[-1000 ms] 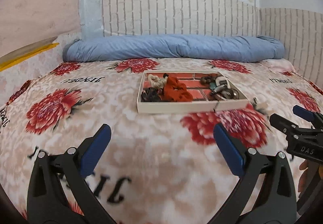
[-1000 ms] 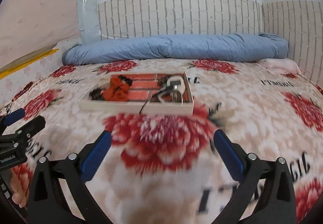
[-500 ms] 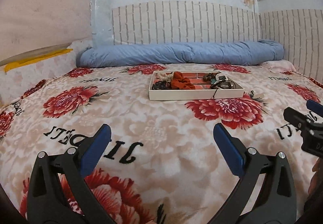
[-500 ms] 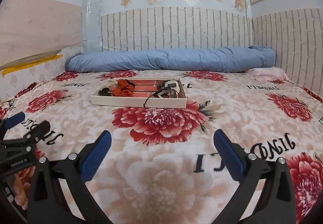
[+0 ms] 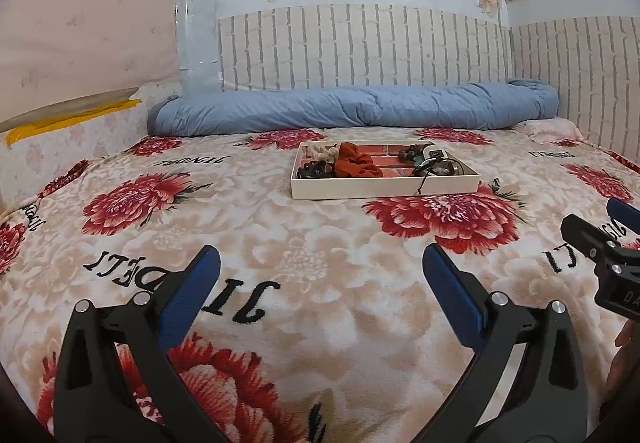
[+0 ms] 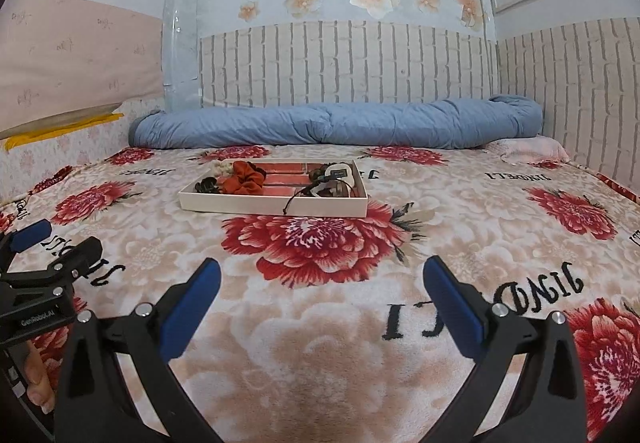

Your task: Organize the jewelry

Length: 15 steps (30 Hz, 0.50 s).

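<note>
You have one shallow tray (image 5: pixel 384 190) on one floral blanket (image 5: pixel 304 243), and one rolled blue quilt (image 5: pixel 352 113) behind it. In the tray you can count one rust scrunchie (image 5: pixel 354 165), one cream scrunchie (image 5: pixel 318 152) and one black hair clip (image 6: pixel 208 185); the tangle of bracelets (image 5: pixel 430 163) is too jumbled to count, perhaps four or five. Two grippers show: left gripper (image 5: pixel 320 275), right gripper (image 6: pixel 320 283).

The blanket (image 6: pixel 320 323) is plush, fuzzy cloth. The tray (image 6: pixel 276 206) looks like matt cardboard (cream-sided), holding a crinkled rust cloth scrunchie (image 6: pixel 243 179). The quilt (image 5: pixel 352 111) is smooth fabric.
</note>
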### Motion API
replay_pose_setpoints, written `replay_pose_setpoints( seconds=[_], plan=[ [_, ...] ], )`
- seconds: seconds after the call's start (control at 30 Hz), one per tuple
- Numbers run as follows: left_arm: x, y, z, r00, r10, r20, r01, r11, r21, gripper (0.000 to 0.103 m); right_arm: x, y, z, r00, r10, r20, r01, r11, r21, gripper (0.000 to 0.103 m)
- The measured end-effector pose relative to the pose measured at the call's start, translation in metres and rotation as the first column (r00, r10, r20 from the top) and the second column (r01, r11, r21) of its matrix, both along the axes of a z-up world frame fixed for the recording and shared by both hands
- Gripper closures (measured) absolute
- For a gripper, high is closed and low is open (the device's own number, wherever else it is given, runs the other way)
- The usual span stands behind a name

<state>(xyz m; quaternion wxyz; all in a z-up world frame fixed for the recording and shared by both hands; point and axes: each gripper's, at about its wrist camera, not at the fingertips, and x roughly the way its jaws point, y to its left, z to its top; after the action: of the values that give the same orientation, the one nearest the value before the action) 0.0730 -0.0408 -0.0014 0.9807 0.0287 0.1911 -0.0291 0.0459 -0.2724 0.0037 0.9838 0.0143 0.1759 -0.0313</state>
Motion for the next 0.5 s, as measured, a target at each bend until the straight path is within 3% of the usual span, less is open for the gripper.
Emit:
replay_pose_setpoints(
  seconds=[0.5],
  plan=[
    [-0.0003, 0.0022, -0.0001, 1.0, -0.011, -0.004, 0.011, 1.0, -0.007, 0.005, 0.0002, -0.0002, -0.0001, 1.0, -0.002, 0.0, 0.002, 1.0, 0.006, 0.004]
  ],
)
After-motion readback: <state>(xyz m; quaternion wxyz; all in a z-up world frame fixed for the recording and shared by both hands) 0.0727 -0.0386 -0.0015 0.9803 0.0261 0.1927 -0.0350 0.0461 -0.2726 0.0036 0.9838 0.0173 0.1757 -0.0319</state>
